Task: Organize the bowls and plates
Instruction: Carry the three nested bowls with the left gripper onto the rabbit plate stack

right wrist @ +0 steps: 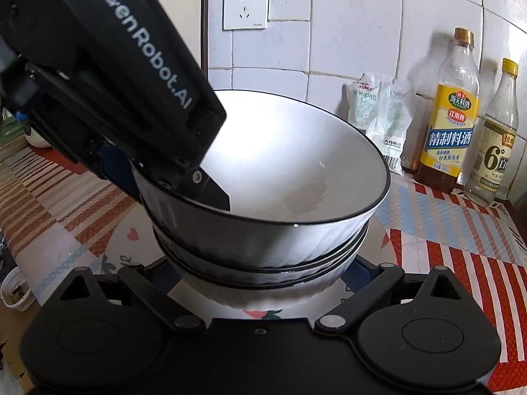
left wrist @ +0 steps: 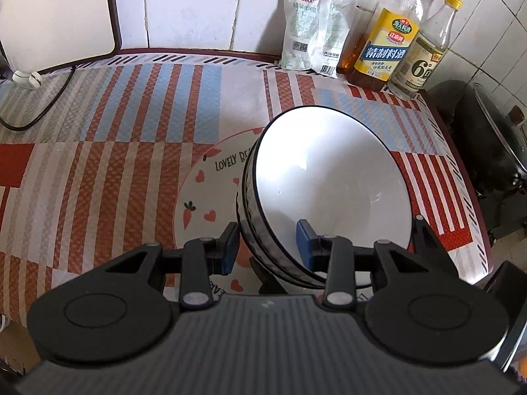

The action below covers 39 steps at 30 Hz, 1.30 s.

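A stack of three white bowls (left wrist: 332, 184) with dark rims is tilted over a white plate (left wrist: 204, 194) printed with hearts and carrots. My left gripper (left wrist: 266, 247) is shut on the rim of the top bowl, one pad inside and one outside. In the right wrist view the bowl stack (right wrist: 280, 204) fills the middle, with the left gripper (right wrist: 184, 177) clamped on its left rim. My right gripper (right wrist: 263, 273) is open around the lower bowls, its fingers mostly hidden behind them. The plate (right wrist: 131, 243) shows under the stack.
A striped red, blue and white cloth (left wrist: 115, 125) covers the counter. Two bottles (left wrist: 388, 39) and a white bag (left wrist: 306, 33) stand against the tiled wall at the back right. A black pot (left wrist: 487, 138) sits off the right edge. A cable (left wrist: 42, 108) lies at the left.
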Available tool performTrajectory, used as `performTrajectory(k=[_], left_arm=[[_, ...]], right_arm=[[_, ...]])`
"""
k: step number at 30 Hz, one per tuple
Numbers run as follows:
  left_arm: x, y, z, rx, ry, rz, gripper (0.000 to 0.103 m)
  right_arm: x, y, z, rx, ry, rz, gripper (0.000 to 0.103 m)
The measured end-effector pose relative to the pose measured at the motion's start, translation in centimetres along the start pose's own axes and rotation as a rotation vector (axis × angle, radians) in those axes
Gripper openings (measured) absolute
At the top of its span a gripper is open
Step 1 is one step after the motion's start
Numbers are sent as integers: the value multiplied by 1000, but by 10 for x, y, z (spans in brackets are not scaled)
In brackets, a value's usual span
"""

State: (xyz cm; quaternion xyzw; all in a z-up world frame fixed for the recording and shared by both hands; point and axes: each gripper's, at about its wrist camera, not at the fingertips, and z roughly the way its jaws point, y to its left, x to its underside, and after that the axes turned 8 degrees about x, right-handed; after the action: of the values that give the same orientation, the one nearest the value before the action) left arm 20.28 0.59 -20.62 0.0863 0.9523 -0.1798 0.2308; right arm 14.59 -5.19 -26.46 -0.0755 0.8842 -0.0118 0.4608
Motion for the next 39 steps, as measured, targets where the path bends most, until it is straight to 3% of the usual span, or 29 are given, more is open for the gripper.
performTrajectory(k=[8, 12, 15, 17, 21, 30, 33, 39], left_arm=[[-7, -3, 6, 18, 11, 78, 37], [-11, 5, 8, 47, 22, 49, 38], [-10, 5, 4, 49, 26, 49, 36], [-8, 0, 0, 57, 26, 104, 39], [-7, -7, -12, 51, 9, 120, 41], [10, -21, -67, 60, -56, 116, 42], [20, -28, -90, 43, -75, 138, 42], [38, -40, -149, 40, -127, 154, 42]], right_arm=[[-1, -9, -4, -10, 53, 102, 100], [3, -11, -17, -9, 36, 80, 100], [5, -17, -28, -8, 50, 99, 100], [5, -22, -43, -9, 42, 121, 100], [2, -37, -68, 34, 50, 229, 100], [-8, -64, -117, 138, 41, 315, 100], [-20, -69, -134, 209, 55, 340, 100], [-50, -79, -182, 230, 17, 392, 100]])
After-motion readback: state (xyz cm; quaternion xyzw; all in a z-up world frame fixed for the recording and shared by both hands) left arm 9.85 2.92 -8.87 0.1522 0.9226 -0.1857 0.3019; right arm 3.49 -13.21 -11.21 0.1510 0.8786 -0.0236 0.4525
